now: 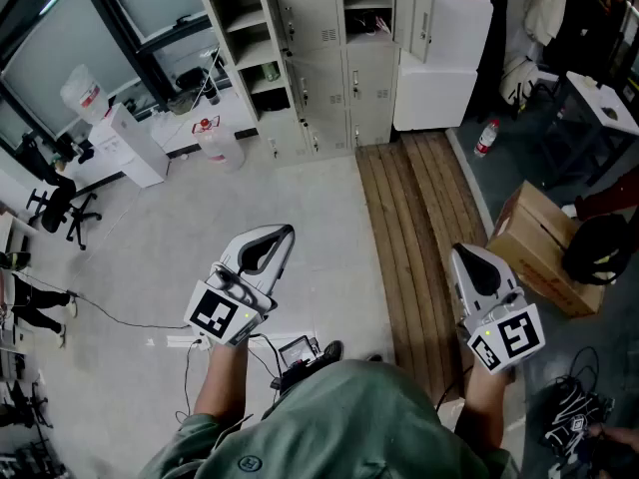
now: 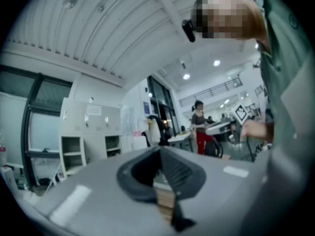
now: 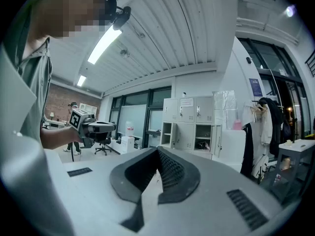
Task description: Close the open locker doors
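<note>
Found jaws closed on left gripper (image 1: 287,231) and right gripper (image 1: 461,251), dark ribbed pads tip to tip, nothing between. Held both out in front, well apart from the lockers (image 1: 324,78) across the floor. Counted one grey metal bank with three compartments standing open: two in the left column, one at upper right. Made out one door (image 1: 277,18) swung out beside the upper left compartment. Could not count the other open doors, with the bank's top cut off and its right side hard to read beside a white cabinet (image 1: 444,63). Noted also one strip of wooden planks (image 1: 414,228), one cardboard box (image 1: 534,242), one clear jug (image 1: 218,143), one bottle (image 1: 485,138) and one black chair (image 1: 60,208).
</note>
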### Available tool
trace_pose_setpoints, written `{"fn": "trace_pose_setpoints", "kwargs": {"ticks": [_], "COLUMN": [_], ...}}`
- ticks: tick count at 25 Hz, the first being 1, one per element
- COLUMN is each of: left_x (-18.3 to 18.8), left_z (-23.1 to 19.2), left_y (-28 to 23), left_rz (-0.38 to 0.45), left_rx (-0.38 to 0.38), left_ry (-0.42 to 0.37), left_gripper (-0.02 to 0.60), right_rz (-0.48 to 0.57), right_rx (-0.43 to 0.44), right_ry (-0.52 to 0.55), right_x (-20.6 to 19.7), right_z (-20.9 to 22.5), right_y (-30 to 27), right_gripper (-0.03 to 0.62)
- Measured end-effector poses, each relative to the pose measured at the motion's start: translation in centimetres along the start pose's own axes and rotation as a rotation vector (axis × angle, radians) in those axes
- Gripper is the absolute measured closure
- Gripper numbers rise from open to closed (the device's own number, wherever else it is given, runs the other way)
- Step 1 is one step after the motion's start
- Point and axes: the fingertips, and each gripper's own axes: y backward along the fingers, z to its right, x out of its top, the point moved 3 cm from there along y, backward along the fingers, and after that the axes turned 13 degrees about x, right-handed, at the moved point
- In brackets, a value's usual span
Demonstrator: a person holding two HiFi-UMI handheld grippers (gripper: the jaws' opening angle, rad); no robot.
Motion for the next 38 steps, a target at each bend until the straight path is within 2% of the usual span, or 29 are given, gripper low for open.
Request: {"fn": "trace_pose_setpoints", "kwargs": {"ticks": [19, 24, 28, 30, 33, 38], "left_x": [0.4, 0.0, -1.2, -1.3, -1.2, -1.6], "left_z": [2.3, 4.0, 5.3, 4.8, 2.6, -2.2], "left_y": [-2.0, -2.8, -4.2, -4.2, -3.4, -1.3], "left_rz": [-0.024, -0.038, -0.094, -0.104, -0.071, -0.066], "left_rx": [0.023, 0.038, 0.069, 0.094, 0.115, 0.181], "left_ry": [-0.016, -0.055, -0.101, -0.090, -0.060, -0.073], "left_gripper": [0.581, 0.581, 0.581, 0.581, 0.581, 0.581], "right_rz": [0.019, 0.038, 0.069, 0.072, 0.055, 0.048], "right_rx": [0.019, 0.064, 0.099, 0.116, 0.133, 0.188], "right_ry": [-0.035, -0.059, -0.099, -0.114, -0.125, -0.113], "right_x": [-1.0, -2.0, -3.4, -3.7, -3.5, -2.3], "right_z": [2.6, 4.0, 6.9, 7.4, 6.8, 5.9], "right_y": [1.8, 2.6, 3.1, 2.4, 0.0, -5.9], "right_gripper": [0.589, 0.589, 0.589, 0.588, 0.588, 0.588]}}
